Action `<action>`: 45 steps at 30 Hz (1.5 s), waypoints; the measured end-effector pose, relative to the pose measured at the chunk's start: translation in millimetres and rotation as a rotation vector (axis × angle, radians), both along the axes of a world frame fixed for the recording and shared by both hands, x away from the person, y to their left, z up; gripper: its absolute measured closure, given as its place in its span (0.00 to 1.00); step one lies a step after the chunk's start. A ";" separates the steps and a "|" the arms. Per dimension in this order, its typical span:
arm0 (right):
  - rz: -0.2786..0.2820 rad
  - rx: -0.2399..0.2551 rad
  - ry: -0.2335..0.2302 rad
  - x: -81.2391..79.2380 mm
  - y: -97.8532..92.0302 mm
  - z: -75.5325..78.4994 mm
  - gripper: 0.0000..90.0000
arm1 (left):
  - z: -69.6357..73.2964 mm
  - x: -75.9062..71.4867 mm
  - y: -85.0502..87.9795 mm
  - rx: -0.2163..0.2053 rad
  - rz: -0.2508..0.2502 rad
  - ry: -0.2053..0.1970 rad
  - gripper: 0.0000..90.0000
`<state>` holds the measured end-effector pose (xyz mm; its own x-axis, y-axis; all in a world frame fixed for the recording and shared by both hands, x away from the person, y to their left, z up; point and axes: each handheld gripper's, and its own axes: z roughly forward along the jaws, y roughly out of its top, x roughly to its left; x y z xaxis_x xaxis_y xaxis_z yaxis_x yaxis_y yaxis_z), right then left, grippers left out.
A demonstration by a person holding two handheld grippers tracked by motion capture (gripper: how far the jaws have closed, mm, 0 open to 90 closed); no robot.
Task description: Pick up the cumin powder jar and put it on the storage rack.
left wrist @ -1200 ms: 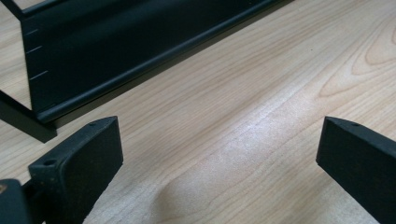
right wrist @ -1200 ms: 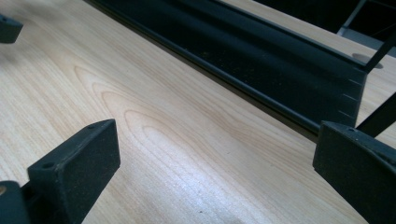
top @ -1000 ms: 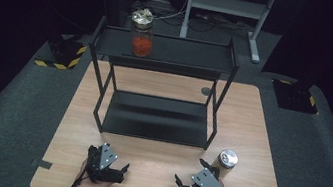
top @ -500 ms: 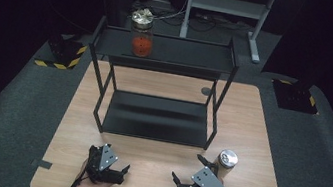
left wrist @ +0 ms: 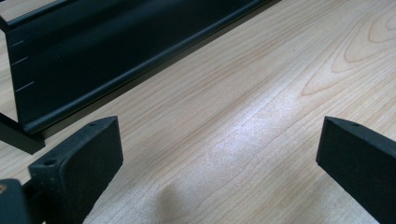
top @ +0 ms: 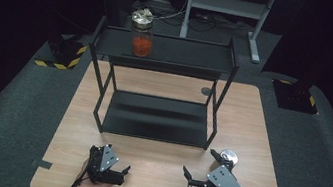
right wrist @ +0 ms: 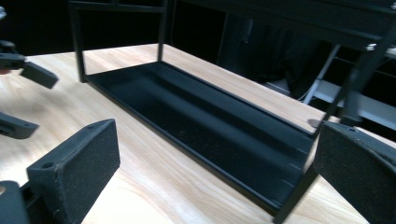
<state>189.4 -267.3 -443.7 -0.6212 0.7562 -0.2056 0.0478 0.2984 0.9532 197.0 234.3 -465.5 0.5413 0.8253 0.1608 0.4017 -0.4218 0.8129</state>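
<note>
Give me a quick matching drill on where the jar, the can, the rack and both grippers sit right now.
Things:
1. glass jar with orange contents
2. small silver-topped metal can
3. left gripper
4. black metal two-tier rack

Places or states:
A. mid-table
B. near edge, open, holding nothing
C. rack's top shelf
D. tabletop, beside the right gripper

Pairs: 1-C, 2-D, 3-B, 4-A

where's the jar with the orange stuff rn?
High view: the jar stands on the top shelf of the black rack, toward its left end, far from both grippers near the table's front edge.
</note>
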 end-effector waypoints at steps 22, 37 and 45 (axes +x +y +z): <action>-0.171 0.033 0.005 4.5 -30.4 -4.2 0.00 | -1.4 -1.9 0.6 -0.002 -0.009 -0.012 0.01; -0.241 0.043 0.057 7.2 -35.7 -18.1 0.00 | -1.7 -2.8 0.3 0.003 -0.013 -0.018 0.01; -0.253 0.082 0.099 10.5 -42.7 -25.9 0.06 | -2.2 -4.0 -1.2 0.013 -0.017 -0.025 0.01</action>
